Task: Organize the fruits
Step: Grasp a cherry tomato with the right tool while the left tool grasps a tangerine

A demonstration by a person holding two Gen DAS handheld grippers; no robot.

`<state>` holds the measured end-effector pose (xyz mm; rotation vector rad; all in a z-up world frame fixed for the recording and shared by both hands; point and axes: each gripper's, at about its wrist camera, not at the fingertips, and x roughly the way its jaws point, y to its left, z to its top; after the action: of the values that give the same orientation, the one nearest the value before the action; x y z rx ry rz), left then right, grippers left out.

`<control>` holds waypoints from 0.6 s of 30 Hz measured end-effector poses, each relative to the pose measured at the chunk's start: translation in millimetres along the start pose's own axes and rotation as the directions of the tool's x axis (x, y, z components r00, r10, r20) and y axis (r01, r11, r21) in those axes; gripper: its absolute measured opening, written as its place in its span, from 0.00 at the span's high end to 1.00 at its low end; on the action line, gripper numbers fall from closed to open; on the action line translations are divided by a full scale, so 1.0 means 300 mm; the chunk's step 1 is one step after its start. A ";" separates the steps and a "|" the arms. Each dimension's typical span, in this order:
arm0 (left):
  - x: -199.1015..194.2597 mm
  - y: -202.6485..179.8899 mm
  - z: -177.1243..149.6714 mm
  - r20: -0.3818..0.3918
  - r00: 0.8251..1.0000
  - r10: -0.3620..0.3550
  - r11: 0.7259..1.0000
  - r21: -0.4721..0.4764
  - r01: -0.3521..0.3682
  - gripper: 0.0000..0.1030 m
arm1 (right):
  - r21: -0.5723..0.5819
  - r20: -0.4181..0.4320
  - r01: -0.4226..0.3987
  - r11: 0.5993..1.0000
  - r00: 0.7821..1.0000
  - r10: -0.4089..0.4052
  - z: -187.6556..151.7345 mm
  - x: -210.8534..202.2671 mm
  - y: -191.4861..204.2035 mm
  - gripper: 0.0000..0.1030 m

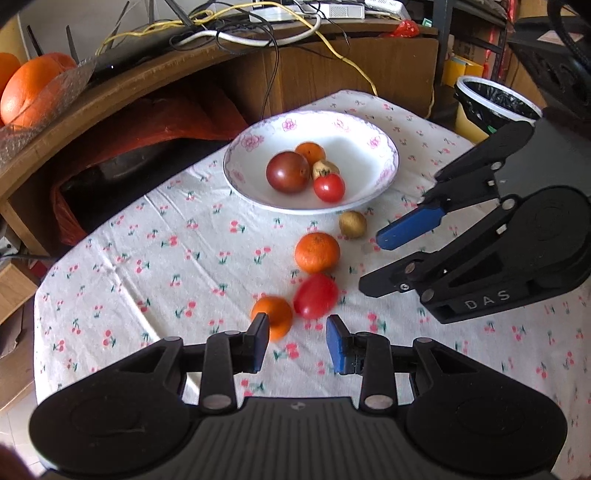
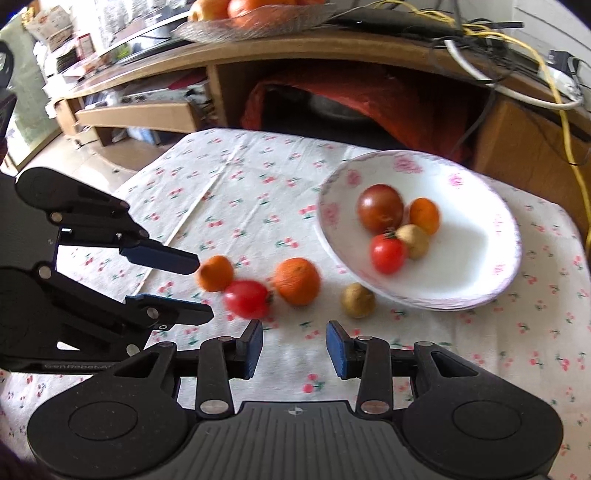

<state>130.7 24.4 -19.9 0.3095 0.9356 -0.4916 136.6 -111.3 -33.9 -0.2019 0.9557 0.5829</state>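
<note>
While both grippers gape empty, left gripper [image 1: 297,341] hovers just beside the small orange [image 1: 272,316].

A wooden shelf unit [image 1: 332,70] strewn with cables [image 1: 240,33] stands behind the cloth-covered table [image 1: 147,258].

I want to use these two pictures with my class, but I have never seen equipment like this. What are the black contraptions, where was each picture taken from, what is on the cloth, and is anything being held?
Each black contraption is a hand-held claw with two blue-padded fingers and a camera looking along them. One picture comes from the left claw, the other from the right claw; each also sees the other claw at its side. Both are open and hold nothing. On the cherry-print tablecloth stands a flowered bowl holding four fruits. Outside it lie a small orange, a red tomato, a larger orange and a small brownish fruit.
</note>
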 end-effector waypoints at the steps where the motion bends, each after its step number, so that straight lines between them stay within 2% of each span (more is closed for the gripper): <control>1: -0.006 0.006 -0.011 -0.001 1.000 -0.003 1.000 0.000 0.003 0.59 | -0.006 -0.004 -0.011 1.000 1.000 0.011 0.000 0.007 0.009 0.68; 5: -0.013 0.031 -0.052 -0.015 1.000 -0.007 1.000 -0.018 0.006 0.59 | -0.018 -0.001 -0.034 0.999 0.999 0.034 0.007 0.033 0.041 0.63; 15: -0.021 0.063 -0.073 -0.001 1.000 0.003 0.998 -0.055 -0.003 0.59 | 0.004 0.029 -0.041 0.999 0.999 0.041 0.015 0.098 0.070 0.62; 17: -0.014 0.059 -0.063 0.002 1.000 0.005 0.999 -0.048 -0.005 0.59 | -0.011 0.039 -0.035 0.999 0.999 0.036 0.018 0.101 0.078 0.63; 18: -0.008 0.056 -0.058 0.002 1.000 0.007 0.999 -0.041 -0.007 0.58 | -0.013 0.042 -0.029 1.000 0.999 0.029 0.019 0.103 0.081 0.66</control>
<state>126.3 47.2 -27.0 0.2755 0.9413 -0.4656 140.8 -77.1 -53.6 -0.1866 0.9159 0.6176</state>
